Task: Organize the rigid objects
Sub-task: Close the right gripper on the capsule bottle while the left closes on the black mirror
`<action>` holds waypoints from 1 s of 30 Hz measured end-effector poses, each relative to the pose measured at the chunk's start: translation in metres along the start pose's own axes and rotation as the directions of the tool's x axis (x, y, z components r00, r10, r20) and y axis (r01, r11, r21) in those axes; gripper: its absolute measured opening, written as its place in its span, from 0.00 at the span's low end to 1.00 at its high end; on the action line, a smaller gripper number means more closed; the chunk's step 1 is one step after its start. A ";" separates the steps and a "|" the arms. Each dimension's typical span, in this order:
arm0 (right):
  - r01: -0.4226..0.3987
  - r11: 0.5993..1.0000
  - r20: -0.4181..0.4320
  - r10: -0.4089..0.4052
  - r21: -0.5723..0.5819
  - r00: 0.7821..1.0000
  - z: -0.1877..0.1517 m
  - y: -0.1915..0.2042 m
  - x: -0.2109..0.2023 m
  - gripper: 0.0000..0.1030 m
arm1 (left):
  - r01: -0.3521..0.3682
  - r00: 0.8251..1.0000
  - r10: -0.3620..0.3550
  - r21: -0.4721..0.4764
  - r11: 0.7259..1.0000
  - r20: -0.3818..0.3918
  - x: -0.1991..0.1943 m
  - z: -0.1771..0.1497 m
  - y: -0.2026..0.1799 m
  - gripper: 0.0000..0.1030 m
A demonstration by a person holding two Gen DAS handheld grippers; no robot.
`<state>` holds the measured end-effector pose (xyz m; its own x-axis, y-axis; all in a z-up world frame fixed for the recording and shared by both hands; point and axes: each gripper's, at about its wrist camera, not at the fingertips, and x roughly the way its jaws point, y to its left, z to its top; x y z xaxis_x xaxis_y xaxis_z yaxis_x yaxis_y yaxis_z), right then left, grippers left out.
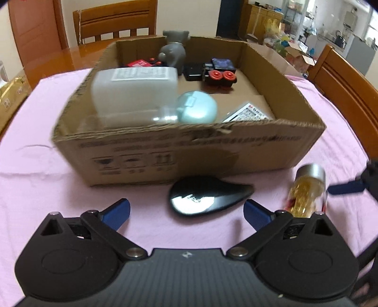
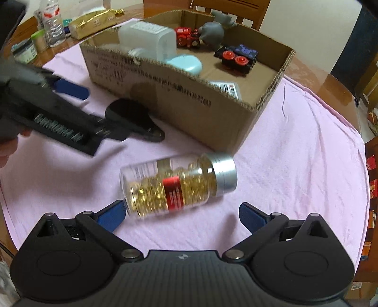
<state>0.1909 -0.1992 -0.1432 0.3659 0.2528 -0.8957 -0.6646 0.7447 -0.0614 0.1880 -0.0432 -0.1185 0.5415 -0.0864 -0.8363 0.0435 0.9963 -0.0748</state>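
An open cardboard box [image 1: 189, 146] stands on the pink cloth and holds a white plastic container [image 1: 134, 89], a pale blue case [image 1: 197, 107], a grey figurine [image 1: 173, 53], toy trains [image 1: 219, 73] and a label card. A glossy black teardrop object [image 1: 203, 198] lies in front of the box, just ahead of my open left gripper [image 1: 186, 212]. A clear bottle of gold capsules with a silver cap [image 2: 177, 186] lies on its side on the cloth, between the fingers of my open right gripper [image 2: 180, 215]. The left gripper [image 2: 70, 89] also shows in the right wrist view, over the black object [image 2: 132, 118].
The box [image 2: 189, 101] fills the middle of the table. Wooden chairs [image 1: 113, 21] stand behind and to the right. Water bottles, jars and a gold packet [image 2: 92, 22] sit on the bare wood at the far left of the right wrist view.
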 end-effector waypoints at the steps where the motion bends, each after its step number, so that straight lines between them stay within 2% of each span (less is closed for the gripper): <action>1: -0.002 1.000 -0.001 0.002 -0.004 1.000 -0.002 0.000 0.001 1.00 | 0.005 1.000 -0.005 -0.013 1.000 -0.002 0.003 0.001 -0.004 0.99; 5: -0.009 1.000 -0.002 0.009 -0.007 1.000 -0.007 0.001 0.004 1.00 | -0.021 1.000 0.021 -0.049 0.999 0.007 0.014 0.004 -0.015 0.99; 13: -0.037 0.999 0.012 0.036 0.013 0.999 -0.009 -0.004 0.005 1.00 | -0.115 0.993 0.116 -0.026 0.993 0.017 0.026 0.005 -0.022 0.99; 26: -0.049 0.999 0.008 0.049 -0.012 0.999 -0.007 -0.007 0.006 1.00 | -0.170 0.985 0.168 -0.113 0.979 -0.028 0.006 -0.016 0.029 0.99; 28: -0.043 0.999 0.014 0.043 -0.016 0.999 -0.006 -0.006 0.005 1.00 | -0.167 0.986 0.162 -0.129 0.977 -0.049 0.007 -0.014 0.025 0.99; 30: -0.046 0.998 0.034 0.047 -0.033 0.998 -0.003 -0.007 0.001 1.00 | -0.133 0.991 0.127 -0.144 0.981 -0.049 0.007 -0.012 0.019 0.99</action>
<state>0.1942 -0.2054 -0.1451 0.3558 0.3084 -0.8822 -0.7017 0.7117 -0.0342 0.1825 -0.0253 -0.1321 0.5010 0.0406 -0.8645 -0.1503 0.9878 -0.0407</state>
